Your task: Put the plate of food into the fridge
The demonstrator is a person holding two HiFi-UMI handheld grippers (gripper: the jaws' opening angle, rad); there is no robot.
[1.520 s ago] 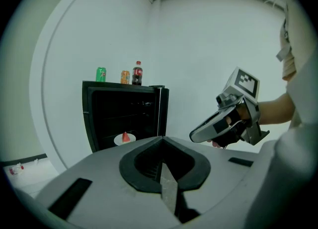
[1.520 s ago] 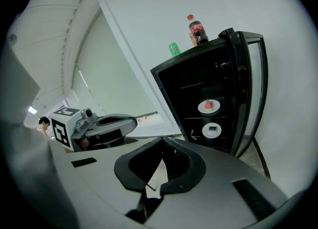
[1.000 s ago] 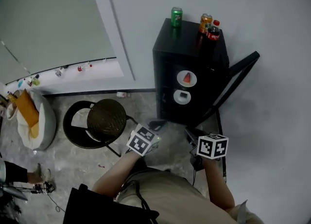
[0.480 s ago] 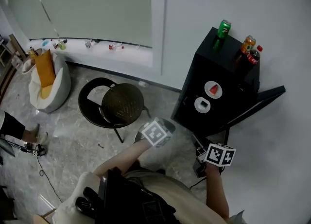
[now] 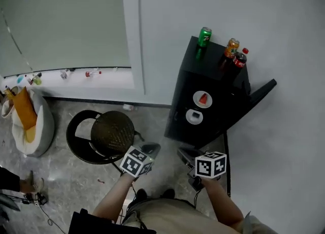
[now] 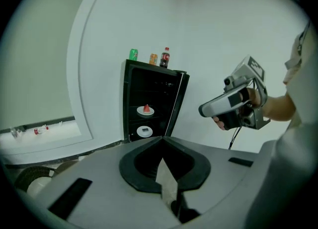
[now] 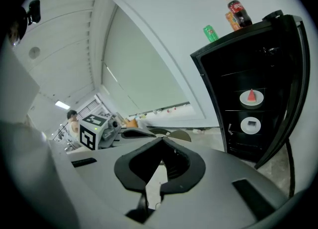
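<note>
Three drinks [image 5: 231,48] atop fridge [image 5: 179,107], labels illegible

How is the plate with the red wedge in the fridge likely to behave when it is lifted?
The plate looks rigid, shallow and small, so it is probably light. The red wedge seems to stand point-up and loose on it, so it may well topple or slide if the plate tilts.

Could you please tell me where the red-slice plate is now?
Head view, right of centre: the red-slice plate sits in the open black fridge, directly above the second plate.
</note>
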